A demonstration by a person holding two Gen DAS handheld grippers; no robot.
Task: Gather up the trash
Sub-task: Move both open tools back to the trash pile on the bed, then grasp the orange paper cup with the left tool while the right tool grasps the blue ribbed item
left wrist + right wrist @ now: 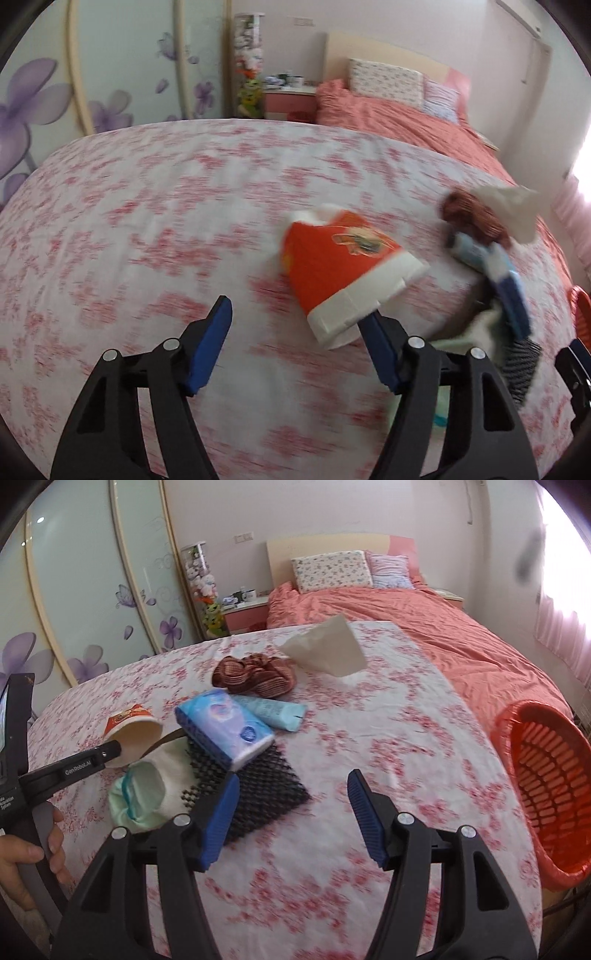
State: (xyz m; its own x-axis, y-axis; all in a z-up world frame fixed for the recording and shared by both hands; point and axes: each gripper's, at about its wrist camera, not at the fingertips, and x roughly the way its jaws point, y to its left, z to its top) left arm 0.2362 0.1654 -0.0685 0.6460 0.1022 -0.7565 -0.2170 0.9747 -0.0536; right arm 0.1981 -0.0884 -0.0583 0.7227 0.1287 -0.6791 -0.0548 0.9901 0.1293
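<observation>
A red paper cup [343,266] lies on its side on the flowered bedsheet [147,229], its white rim towards me. My left gripper [299,332] is open; its right finger [376,350] is at the cup's rim and its left finger stands well apart from the cup. From the right wrist, that same cup [133,731] shows one left fingertip [109,755] at its mouth. My right gripper [295,812] is open with nothing between its fingers, above the edge of a black mesh mat [266,794]. A crumpled white tissue [325,650] lies further back.
An orange slatted basket [546,794] stands at the bed's right edge. A blue tissue pack [225,731], a pale blue tube [273,710], a brown cloth [255,675] and a white-green cloth piece [147,794] crowd the left. A person's hand [22,860] holds the left gripper.
</observation>
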